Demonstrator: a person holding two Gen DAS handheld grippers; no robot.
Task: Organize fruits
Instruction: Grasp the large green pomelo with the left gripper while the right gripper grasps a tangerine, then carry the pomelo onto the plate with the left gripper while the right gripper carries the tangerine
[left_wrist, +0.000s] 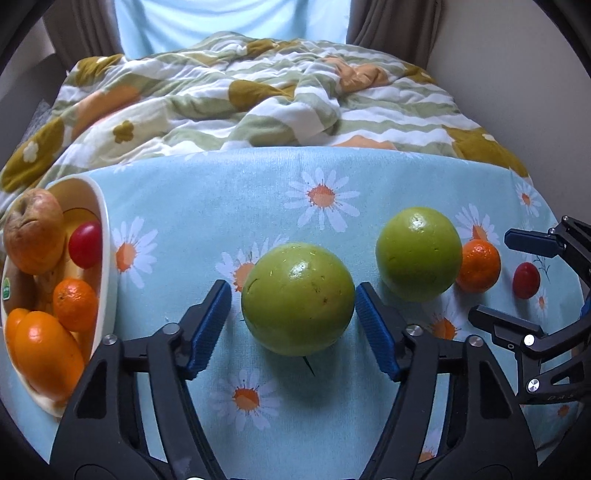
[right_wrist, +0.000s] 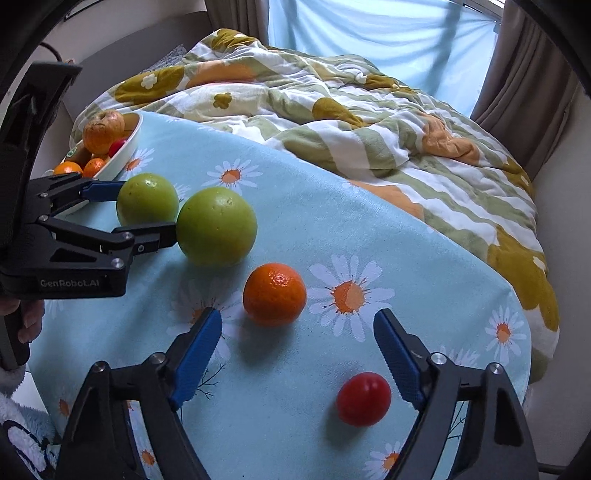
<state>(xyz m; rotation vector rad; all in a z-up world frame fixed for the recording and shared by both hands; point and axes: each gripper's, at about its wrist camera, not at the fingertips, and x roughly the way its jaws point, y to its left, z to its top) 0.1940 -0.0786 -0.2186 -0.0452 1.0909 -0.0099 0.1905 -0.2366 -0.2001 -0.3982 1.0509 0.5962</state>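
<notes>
- The bowl (left_wrist: 105, 236) at the left edge of the table already holds several fruits: an apple (left_wrist: 33, 230), a small red fruit (left_wrist: 85, 244), a mandarin (left_wrist: 75, 304) and an orange pepper-like fruit (left_wrist: 44, 350); so I judge this part as done.
- Four fruits are left on the daisy cloth (left_wrist: 207, 206): a near green fruit (left_wrist: 297, 299), a far green fruit (left_wrist: 418, 254), an orange mandarin (right_wrist: 274, 294) and a red fruit (right_wrist: 364, 398).
- The left gripper (left_wrist: 293, 325) is released, with the jaws wide on both sides of the near green fruit; they look very near it, but I cannot tell if they touch.
- The right gripper (right_wrist: 297, 354) is also released and holds nothing; the red fruit lies between its jaws, near the right one.
- The bowl is cut off at the picture edge; its bottom and a stickered fruit (left_wrist: 11, 291) are hard to make out.
</notes>
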